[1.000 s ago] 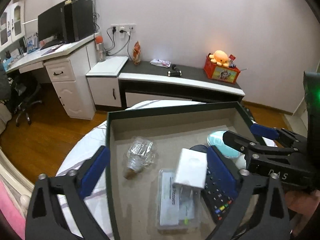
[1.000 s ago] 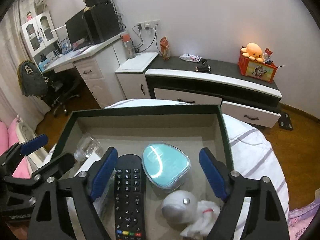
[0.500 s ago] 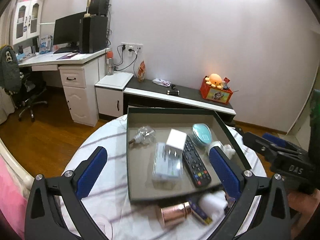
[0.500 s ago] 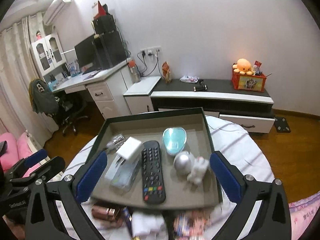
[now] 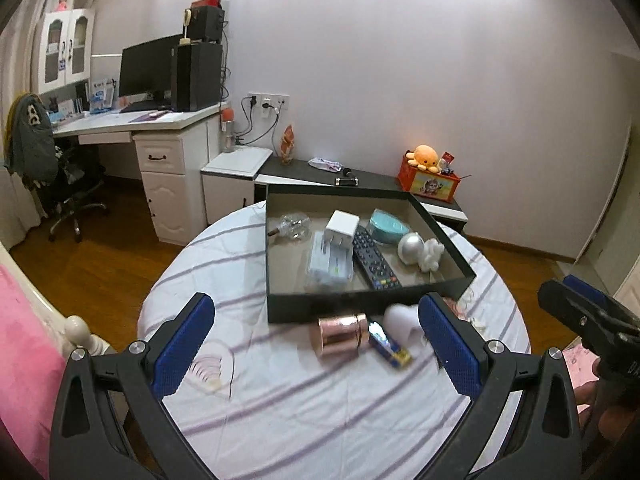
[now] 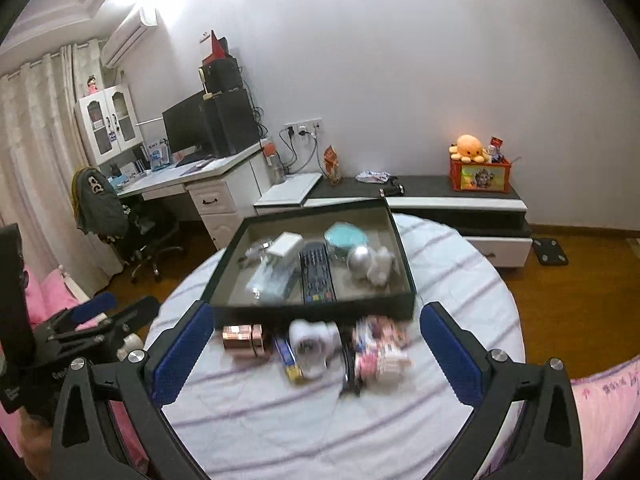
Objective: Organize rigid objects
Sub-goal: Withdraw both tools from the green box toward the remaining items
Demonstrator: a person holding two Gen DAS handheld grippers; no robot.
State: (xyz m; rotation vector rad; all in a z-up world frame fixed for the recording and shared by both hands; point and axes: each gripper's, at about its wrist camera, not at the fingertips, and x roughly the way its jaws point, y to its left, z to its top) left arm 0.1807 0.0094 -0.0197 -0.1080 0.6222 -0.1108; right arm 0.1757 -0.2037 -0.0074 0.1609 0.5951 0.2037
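Observation:
A dark open box (image 5: 372, 304) (image 6: 312, 311) stands on the round striped table. It holds a black remote (image 5: 375, 258) (image 6: 317, 272), a white charger (image 5: 341, 227), a teal case (image 5: 386, 222), a silver ball (image 5: 412, 246), a clear packet (image 5: 330, 262) and a crumpled wrapper (image 5: 294, 226). In front of the box lie a copper tin (image 5: 340, 334) (image 6: 242, 338), a blue and yellow item (image 5: 390, 346), a white object (image 6: 314, 340) and a pink patterned item (image 6: 380, 350). My left gripper (image 5: 316, 348) is open and empty above the table's near side. My right gripper (image 6: 316, 354) is open and empty, also held back from the box.
The table (image 5: 304, 412) has bare cloth near its front. A pink bed (image 5: 24, 340) lies at the left. A desk with a monitor (image 5: 152, 68), an office chair (image 5: 64, 184) and a low cabinet with an orange plush (image 5: 426, 158) stand along the far wall.
Both grippers have pulled back and up from inside the box, so the whole table and the loose items in front of the box show now. Both stay open and empty.

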